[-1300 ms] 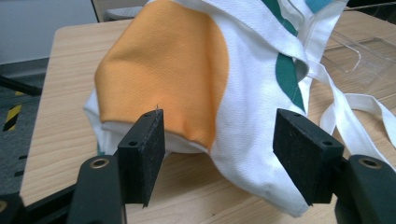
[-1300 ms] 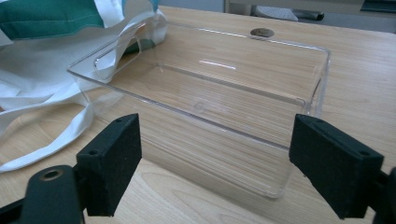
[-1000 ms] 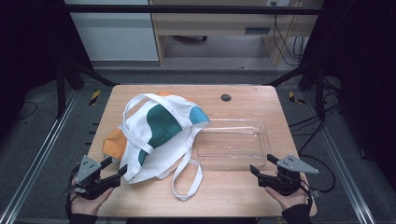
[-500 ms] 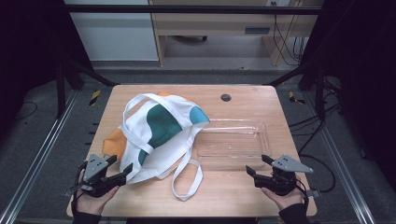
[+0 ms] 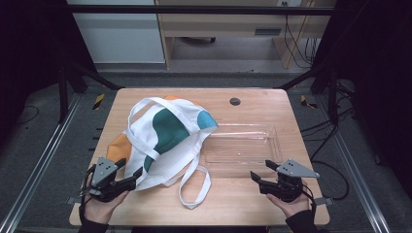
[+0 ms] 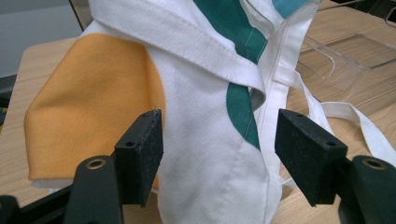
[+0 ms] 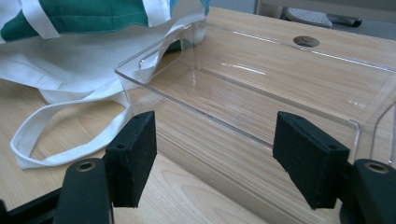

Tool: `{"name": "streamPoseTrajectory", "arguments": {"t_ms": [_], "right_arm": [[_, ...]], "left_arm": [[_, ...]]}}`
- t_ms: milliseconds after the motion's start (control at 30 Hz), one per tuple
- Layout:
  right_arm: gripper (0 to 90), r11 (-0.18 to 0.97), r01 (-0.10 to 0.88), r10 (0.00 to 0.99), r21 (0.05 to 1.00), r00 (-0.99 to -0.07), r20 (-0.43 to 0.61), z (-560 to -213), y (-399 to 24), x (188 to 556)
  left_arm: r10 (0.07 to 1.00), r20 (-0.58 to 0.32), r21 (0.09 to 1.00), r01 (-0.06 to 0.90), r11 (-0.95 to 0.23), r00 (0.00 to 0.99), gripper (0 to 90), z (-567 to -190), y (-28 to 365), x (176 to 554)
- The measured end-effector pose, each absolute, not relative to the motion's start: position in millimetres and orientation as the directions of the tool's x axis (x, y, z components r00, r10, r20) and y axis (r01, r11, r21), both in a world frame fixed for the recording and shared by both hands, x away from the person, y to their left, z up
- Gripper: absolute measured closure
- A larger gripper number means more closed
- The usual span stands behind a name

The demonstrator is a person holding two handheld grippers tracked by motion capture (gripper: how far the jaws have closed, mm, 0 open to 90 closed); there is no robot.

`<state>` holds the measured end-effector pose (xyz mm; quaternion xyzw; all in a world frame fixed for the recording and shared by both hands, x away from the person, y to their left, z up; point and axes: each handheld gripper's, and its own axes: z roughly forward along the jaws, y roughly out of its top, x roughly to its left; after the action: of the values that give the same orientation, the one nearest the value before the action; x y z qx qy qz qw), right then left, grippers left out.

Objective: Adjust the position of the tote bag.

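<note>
The left gripper (image 5: 127,178) sits at the near left corner of the wooden table (image 5: 243,199), held in the person's left hand (image 5: 99,206). Its jaws stand wide apart and grip nothing. Directly ahead of the jaws lies the tote bag (image 5: 165,141), white cloth with green, orange and blue patches. In the left gripper view the bag's white and orange cloth (image 6: 205,140) lies in line with the gap between the two black pads (image 6: 140,156), but neither pad presses on it; whether a pad brushes the fabric edge cannot be confirmed from this angle. One white strap (image 5: 194,187) loops out from the bag onto the table, to the right of the left gripper and between the two tools.

The right gripper (image 5: 260,175) sits at the near right of the table in the right hand (image 5: 289,204). Its jaws have just been closing slightly, yet remain well open with nothing between them. Just ahead of the jaws stands the clear plastic tray (image 5: 272,131), empty and lying flat. In the right gripper view the tray's near wall (image 7: 210,121) runs across in front of both pads, apart from them. The bag's edge touches the tray's far-left corner.
</note>
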<state>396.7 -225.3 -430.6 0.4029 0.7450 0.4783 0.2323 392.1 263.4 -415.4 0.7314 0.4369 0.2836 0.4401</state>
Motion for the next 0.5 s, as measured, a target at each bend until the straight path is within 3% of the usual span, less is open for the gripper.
{"name": "streamPoseTrajectory", "arguments": {"t_ms": [500], "right_arm": [[36.7, 0.237, 0.357, 0.779, 0.903, -0.625, 0.042, -427, -199, 399]], "left_arm": [[0.897, 0.049, 0.880, 0.407, -0.247, 0.439, 30.4, -415, 253, 403]]}}
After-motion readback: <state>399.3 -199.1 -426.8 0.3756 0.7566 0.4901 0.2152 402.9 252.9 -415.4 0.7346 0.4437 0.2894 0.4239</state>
